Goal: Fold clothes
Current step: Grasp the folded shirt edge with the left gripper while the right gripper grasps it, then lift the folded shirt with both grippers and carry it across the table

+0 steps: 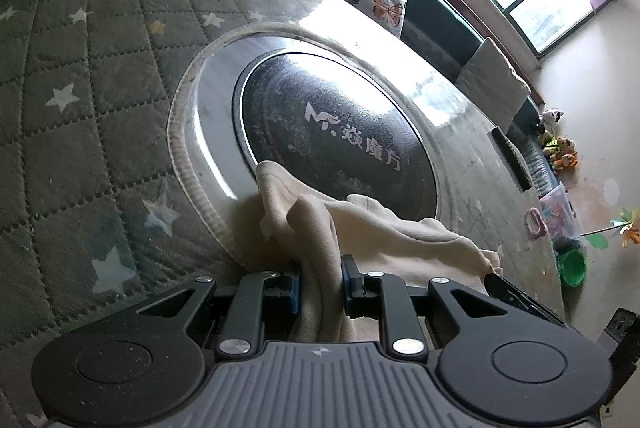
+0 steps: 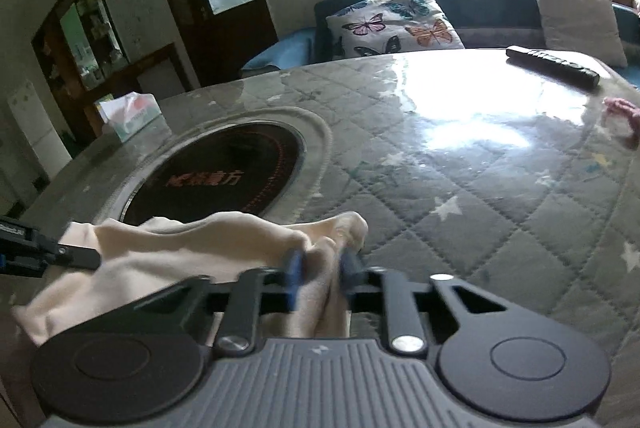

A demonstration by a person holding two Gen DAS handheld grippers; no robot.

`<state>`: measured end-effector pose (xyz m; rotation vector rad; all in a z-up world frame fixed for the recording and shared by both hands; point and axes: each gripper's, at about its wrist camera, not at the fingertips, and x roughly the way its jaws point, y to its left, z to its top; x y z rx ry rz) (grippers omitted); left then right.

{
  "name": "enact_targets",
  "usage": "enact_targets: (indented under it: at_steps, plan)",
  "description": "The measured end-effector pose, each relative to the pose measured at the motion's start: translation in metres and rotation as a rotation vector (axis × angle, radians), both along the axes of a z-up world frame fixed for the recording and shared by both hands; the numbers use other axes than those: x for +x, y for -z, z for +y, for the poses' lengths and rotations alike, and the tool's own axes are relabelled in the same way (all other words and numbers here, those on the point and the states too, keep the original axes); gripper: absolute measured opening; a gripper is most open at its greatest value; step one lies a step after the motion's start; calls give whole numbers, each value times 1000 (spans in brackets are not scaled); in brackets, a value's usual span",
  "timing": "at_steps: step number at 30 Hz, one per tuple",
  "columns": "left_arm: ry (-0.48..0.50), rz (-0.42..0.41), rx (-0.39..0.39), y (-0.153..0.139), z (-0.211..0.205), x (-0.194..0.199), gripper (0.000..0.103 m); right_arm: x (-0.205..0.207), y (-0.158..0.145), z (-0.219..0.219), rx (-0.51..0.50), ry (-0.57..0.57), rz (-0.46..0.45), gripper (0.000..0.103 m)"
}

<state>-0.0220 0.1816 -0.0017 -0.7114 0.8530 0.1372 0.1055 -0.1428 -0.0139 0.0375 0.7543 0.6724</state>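
Observation:
A cream cloth garment (image 1: 384, 228) lies bunched on the quilted table near the round black hotplate (image 1: 340, 132). My left gripper (image 1: 320, 284) is shut on one part of it, with fabric pinched between the blue pads. My right gripper (image 2: 320, 268) is shut on another part of the same garment (image 2: 192, 240), which stretches leftward to the other gripper's tip at the left edge of the right wrist view (image 2: 48, 254). The right gripper's tip also shows at the right in the left wrist view (image 1: 508, 288).
The table has a grey star-patterned quilted cover (image 2: 460, 188) under glossy plastic. A tissue box (image 2: 128, 116), a remote control (image 2: 552, 66) and a pink item (image 2: 624, 116) lie on it. A sofa with a butterfly cushion (image 2: 396, 22) stands behind.

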Motion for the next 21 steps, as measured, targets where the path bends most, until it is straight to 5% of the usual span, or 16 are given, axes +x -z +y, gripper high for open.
enact_targets:
  at_steps: [9,21]
  plan:
    - [128,-54,64,-28,-53,44,18,-18,-32,-38,105,52,-85,9]
    - [321,-95,111,-45,-141,121,17,-4,-60,-140,60,285,-180,9]
